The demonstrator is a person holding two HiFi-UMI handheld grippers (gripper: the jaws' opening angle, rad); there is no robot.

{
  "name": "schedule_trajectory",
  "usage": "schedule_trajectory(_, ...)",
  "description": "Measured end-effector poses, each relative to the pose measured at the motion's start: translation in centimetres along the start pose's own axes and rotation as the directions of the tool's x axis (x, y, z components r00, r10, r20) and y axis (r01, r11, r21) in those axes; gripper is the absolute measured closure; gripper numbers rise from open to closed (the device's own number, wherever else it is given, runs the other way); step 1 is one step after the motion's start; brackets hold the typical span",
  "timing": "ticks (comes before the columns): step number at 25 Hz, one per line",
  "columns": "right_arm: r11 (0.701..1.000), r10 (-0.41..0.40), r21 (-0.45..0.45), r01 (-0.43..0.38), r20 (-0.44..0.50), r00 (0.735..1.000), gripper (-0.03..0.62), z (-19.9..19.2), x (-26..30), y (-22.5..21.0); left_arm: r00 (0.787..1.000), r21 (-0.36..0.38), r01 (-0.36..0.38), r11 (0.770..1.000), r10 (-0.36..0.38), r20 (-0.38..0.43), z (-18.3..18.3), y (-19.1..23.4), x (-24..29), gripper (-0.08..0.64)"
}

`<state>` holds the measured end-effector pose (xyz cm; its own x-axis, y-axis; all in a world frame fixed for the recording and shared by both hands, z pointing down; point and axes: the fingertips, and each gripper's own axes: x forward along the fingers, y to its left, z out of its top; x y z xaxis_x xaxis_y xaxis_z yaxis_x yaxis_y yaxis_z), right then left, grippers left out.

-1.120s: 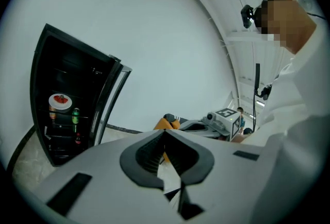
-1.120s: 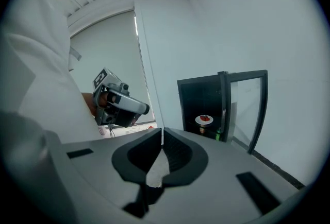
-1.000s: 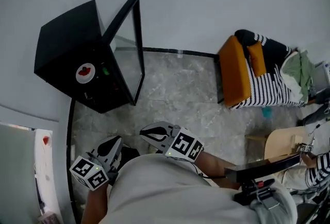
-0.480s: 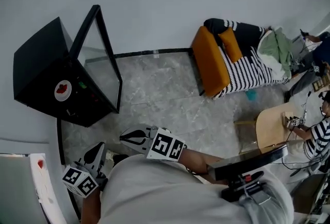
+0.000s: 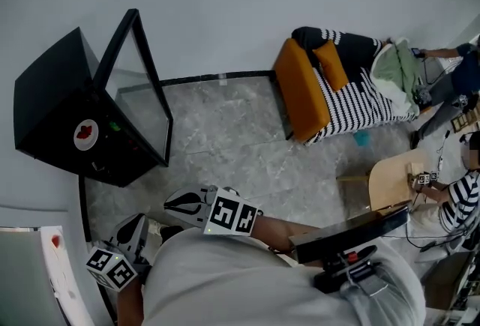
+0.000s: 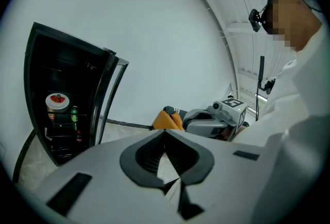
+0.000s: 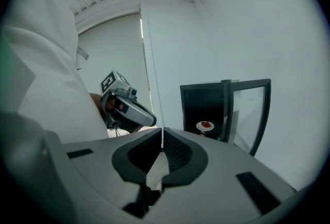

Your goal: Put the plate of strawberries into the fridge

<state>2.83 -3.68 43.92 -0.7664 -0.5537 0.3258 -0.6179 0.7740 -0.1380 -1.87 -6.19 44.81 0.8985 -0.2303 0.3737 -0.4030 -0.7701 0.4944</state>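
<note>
Plate (image 5: 85,135) of strawberries sits on a shelf inside the fridge (image 5: 45,92), door (image 5: 133,96) open. Left tongs (image 6: 165,135) and right tongs (image 7: 161,135) both closed, nothing between them (both low by the person's torso, well apart from the fridge).

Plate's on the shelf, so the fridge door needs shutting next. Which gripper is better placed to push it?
Probably the right gripper: it sits nearer the free edge of the open door. The left gripper is lower and farther back. Both are shut and empty.
</note>
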Motion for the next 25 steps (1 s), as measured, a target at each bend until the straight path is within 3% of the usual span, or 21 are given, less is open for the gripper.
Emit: schedule_trajectory(25,1.0,-0.013,0.029,0.013,-0.003,1.0,0.568,-1.1,-0.5,0.5,0.999,-0.011,0.027,1.0,-0.028,-0.043,-1.7,0.0,1.0,0.546)
